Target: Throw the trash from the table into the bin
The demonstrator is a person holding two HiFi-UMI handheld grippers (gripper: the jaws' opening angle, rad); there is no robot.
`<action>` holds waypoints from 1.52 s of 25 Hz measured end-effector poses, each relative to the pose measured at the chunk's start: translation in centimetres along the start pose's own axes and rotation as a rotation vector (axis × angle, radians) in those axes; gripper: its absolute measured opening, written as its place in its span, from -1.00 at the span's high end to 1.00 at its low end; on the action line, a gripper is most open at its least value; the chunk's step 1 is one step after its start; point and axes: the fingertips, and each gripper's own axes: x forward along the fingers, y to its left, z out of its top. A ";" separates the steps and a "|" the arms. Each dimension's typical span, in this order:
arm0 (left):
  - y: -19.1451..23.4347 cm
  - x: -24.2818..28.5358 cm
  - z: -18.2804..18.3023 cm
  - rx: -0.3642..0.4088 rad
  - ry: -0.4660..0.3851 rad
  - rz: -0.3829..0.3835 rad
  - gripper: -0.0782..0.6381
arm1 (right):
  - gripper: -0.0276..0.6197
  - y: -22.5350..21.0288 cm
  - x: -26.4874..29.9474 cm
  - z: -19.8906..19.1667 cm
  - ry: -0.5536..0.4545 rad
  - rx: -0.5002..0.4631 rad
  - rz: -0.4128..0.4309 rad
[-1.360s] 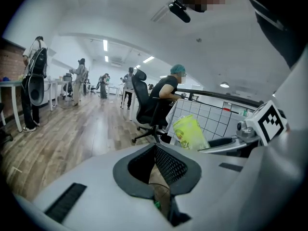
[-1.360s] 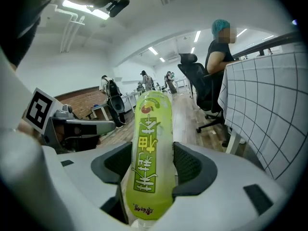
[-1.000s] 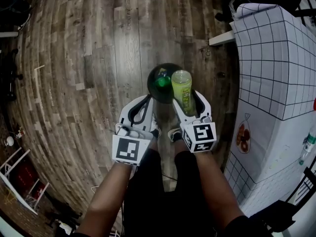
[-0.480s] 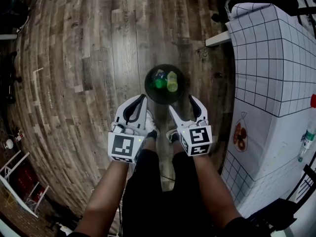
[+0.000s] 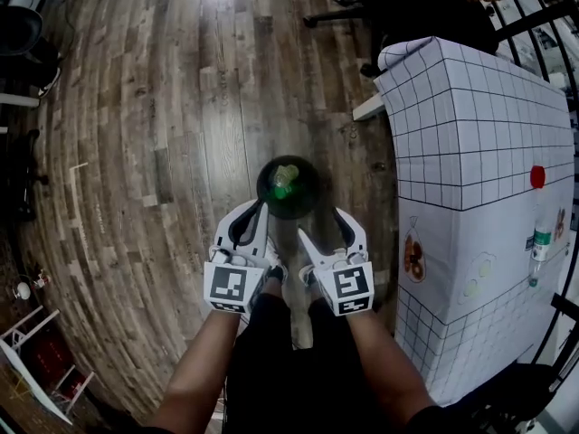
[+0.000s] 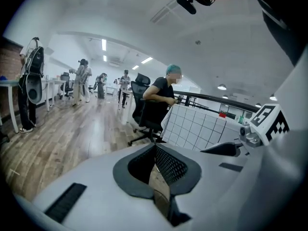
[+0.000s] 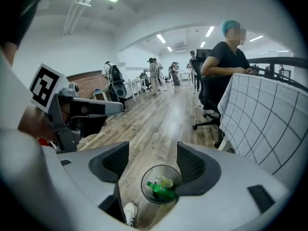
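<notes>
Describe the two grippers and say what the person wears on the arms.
Both the left gripper and the right gripper have white, wedge-shaped plastic bodies with dark grey, mesh-textured pads. Each carries a white cube printed with black square markers. No cables show. The forearms have no sleeves; the clothing below is black.

The bin (image 5: 263,197) is a round, dark, see-through basket standing upright on the wood floor (image 5: 181,107) just in front of me, left of the table (image 5: 470,152). Inside it a green bottle (image 7: 161,192) lies on its side, touching a pale yellowish cup (image 7: 166,181). The table wears a white grid cloth, and a clear bottle (image 5: 539,247) with a green label is on it.
</notes>
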 end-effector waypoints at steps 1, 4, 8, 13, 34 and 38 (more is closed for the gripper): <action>-0.4 -0.4 1.2 0.005 -0.011 -0.003 0.72 | -0.09 0.1 -0.8 1.0 -0.014 -0.006 -0.002; -1.7 -1.7 4.7 0.026 -0.043 -0.011 0.72 | -0.08 0.4 -3.3 4.4 -0.074 -0.010 -0.015; -3.2 -3.8 8.7 0.049 -0.076 -0.011 0.72 | 0.38 0.7 -7.1 9.0 -0.183 -0.023 -0.051; -5.0 -5.9 12.5 0.067 -0.106 -0.010 0.72 | 0.73 1.2 -10.9 14.1 -0.309 -0.065 -0.074; -10.9 -15.5 21.1 0.142 -0.264 0.069 0.72 | 0.84 4.4 -22.0 22.3 -0.550 -0.154 -0.008; -13.3 -15.4 21.5 0.147 -0.286 0.024 0.72 | 0.84 3.1 -23.8 22.0 -0.565 -0.137 -0.038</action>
